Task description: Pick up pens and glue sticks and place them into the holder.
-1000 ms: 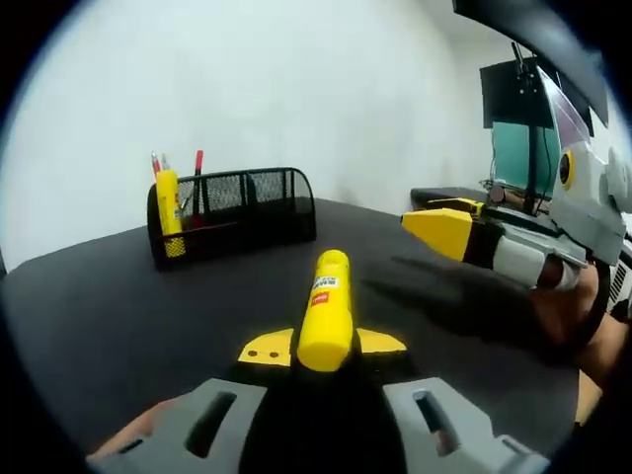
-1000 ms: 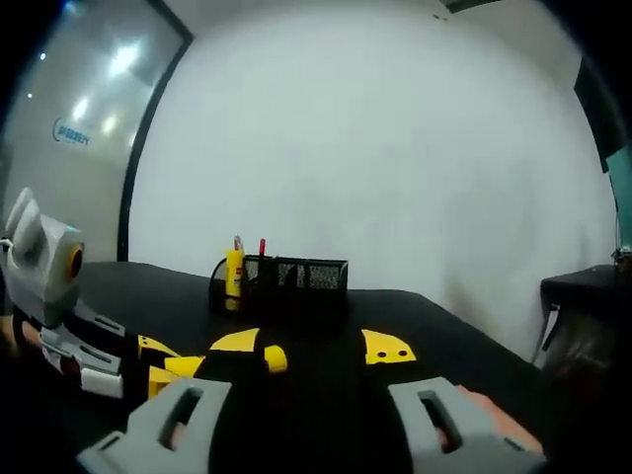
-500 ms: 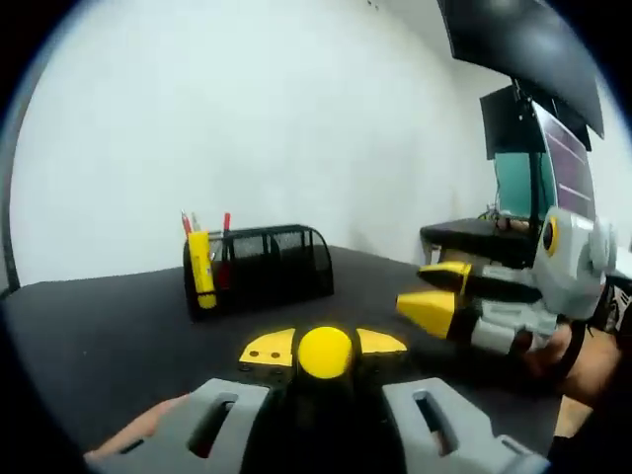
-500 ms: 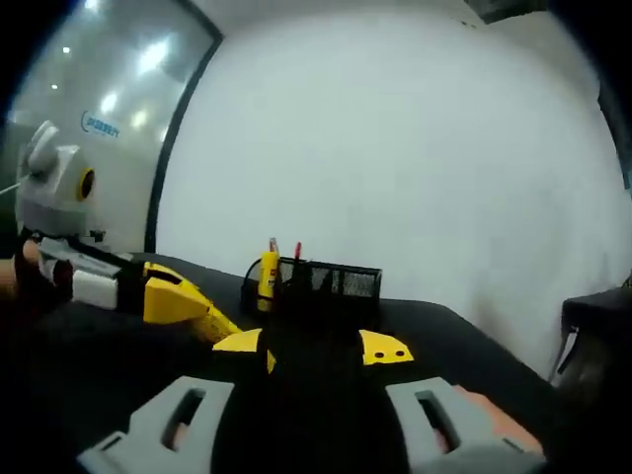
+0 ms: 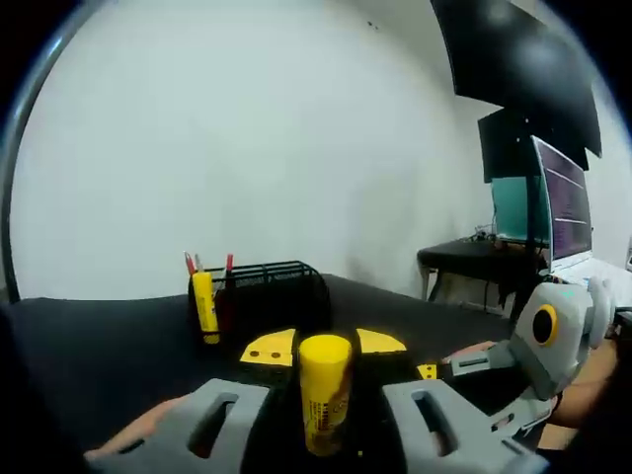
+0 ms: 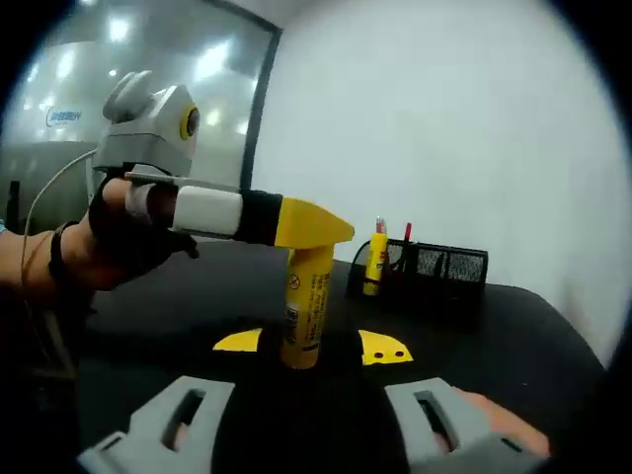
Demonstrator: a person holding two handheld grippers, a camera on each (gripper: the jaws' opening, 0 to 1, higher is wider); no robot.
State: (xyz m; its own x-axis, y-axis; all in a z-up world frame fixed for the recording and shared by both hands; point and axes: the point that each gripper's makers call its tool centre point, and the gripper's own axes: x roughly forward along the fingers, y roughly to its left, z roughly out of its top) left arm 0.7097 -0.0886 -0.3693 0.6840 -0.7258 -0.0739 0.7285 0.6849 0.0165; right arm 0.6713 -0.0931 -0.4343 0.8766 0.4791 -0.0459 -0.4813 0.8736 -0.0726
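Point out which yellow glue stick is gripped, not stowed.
The yellow glue stick hanging from the left gripper; the other yellow glue stick stands in the black mesh holder.

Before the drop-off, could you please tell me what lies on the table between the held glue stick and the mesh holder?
Nothing: in the right gripper view, bare black table separates the glue stick, held by the left gripper, from the mesh holder.

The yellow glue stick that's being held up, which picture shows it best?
The right gripper view: the glue stick hangs upright from the left gripper, its whole side and label showing. The left gripper view looks at the same stick nearly end-on, so it looks short.
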